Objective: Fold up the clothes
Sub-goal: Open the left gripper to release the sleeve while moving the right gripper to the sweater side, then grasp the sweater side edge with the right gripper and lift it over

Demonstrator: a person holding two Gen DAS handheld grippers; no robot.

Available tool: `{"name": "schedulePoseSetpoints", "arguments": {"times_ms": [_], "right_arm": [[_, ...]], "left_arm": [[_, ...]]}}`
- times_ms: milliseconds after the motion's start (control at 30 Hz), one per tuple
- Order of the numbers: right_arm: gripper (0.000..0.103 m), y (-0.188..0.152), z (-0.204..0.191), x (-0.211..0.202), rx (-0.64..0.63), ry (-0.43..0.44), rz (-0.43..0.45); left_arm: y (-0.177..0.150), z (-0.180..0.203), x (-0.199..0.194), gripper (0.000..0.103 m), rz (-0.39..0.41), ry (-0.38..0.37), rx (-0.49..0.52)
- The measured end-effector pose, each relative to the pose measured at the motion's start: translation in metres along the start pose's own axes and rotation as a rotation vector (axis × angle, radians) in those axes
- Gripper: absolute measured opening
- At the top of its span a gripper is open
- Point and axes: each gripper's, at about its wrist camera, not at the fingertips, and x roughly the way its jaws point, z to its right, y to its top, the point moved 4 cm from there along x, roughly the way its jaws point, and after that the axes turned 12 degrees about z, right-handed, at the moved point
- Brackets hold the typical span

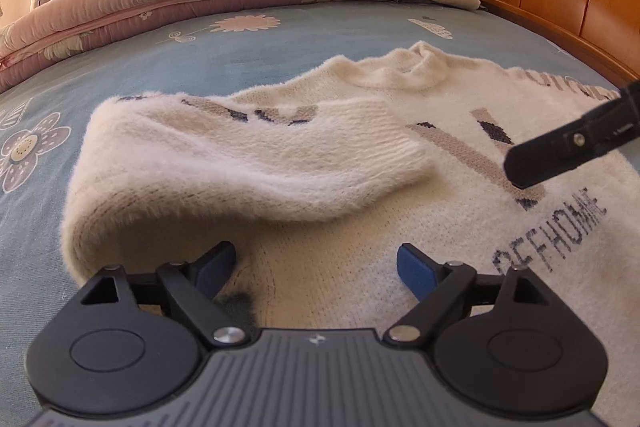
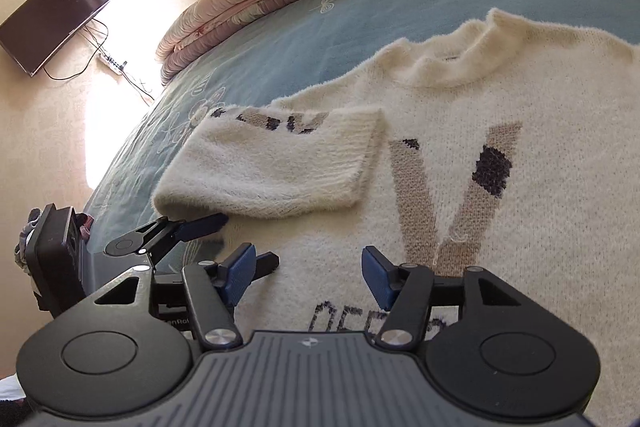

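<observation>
Left gripper (image 1: 316, 267): jaws spread, empty, low over sweater (image 1: 460, 227) hem side. Right gripper (image 2: 308, 277): jaws parted, nothing between, above chest print. Sweater flat on bed sheet (image 1: 280, 47), folded sleeve (image 1: 256, 163) just ahead of left gripper. Fluffy knit: light, limp, stretchy, probably snags. Best pinch ribbed hem or sleeve's fold edge.

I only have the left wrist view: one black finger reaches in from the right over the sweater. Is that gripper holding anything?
Observer: No. The right gripper is open above the sweater, with nothing between its fingers.
Operator: How does my left gripper sit relative to the folded sleeve?
Observer: The left gripper is open, with one finger right by the sleeve's near edge.
Operator: Anything off the bed?
Observer: A dark screen hangs on the wall, with cables running to a power strip.
</observation>
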Motion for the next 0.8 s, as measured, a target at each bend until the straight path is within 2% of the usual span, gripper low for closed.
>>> {"name": "schedulePoseSetpoints", "arguments": {"times_ms": [67, 167, 333, 600, 633, 700, 733, 800], "right_arm": [[0.060, 0.011, 0.004, 0.020, 0.044, -0.009, -0.028], [0.060, 0.021, 0.018, 0.046, 0.143, -0.024, -0.058], [0.060, 0.024, 0.034, 0.067, 0.253, 0.013, -0.024], [0.060, 0.030, 0.032, 0.086, 0.235, 0.095, 0.016], [0.055, 0.030, 0.032, 0.087, 0.225, 0.094, 0.020], [0.040, 0.030, 0.033, 0.087, 0.205, 0.069, 0.024], [0.027, 0.030, 0.034, 0.088, 0.208, 0.066, 0.027], [0.020, 0.029, 0.038, 0.089, 0.232, 0.077, 0.031]], "left_arm": [[0.003, -0.001, -0.007, 0.088, -0.043, -0.009, 0.001], [0.007, -0.009, -0.019, 0.088, -0.058, -0.078, -0.080], [0.013, -0.013, -0.024, 0.088, -0.059, -0.089, -0.086], [0.011, -0.013, -0.020, 0.088, -0.094, -0.096, -0.092], [0.011, -0.013, -0.020, 0.088, -0.094, -0.100, -0.097], [0.010, -0.015, -0.019, 0.088, -0.092, -0.102, -0.108], [0.010, -0.016, -0.018, 0.088, -0.093, -0.099, -0.112], [0.009, -0.018, -0.017, 0.088, -0.096, -0.088, -0.116]]}}
